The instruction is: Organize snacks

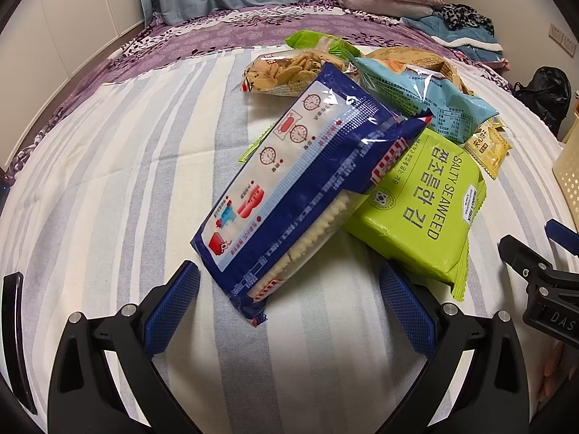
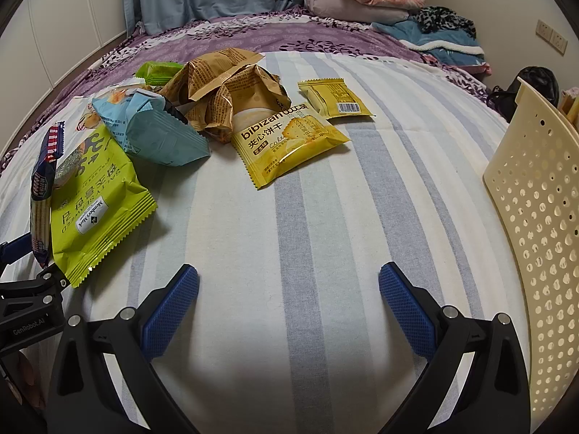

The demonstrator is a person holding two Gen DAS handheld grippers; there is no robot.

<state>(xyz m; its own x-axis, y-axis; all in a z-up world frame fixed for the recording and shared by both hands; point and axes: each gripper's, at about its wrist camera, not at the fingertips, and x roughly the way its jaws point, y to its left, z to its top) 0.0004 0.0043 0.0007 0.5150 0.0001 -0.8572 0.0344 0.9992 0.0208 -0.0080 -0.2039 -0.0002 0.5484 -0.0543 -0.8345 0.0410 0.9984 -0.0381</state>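
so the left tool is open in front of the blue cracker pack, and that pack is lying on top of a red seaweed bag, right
Not quite: the seaweed bag is lime green, not red. The left wrist view shows its green face printed "SALTY SEAWEED". The rest holds: the left tool is open in front of the blue cracker pack, and that pack lies partly on top of the bag.

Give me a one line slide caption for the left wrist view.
Open left tool faces a blue cracker pack leaning on a green seaweed bag on the striped bed sheet.
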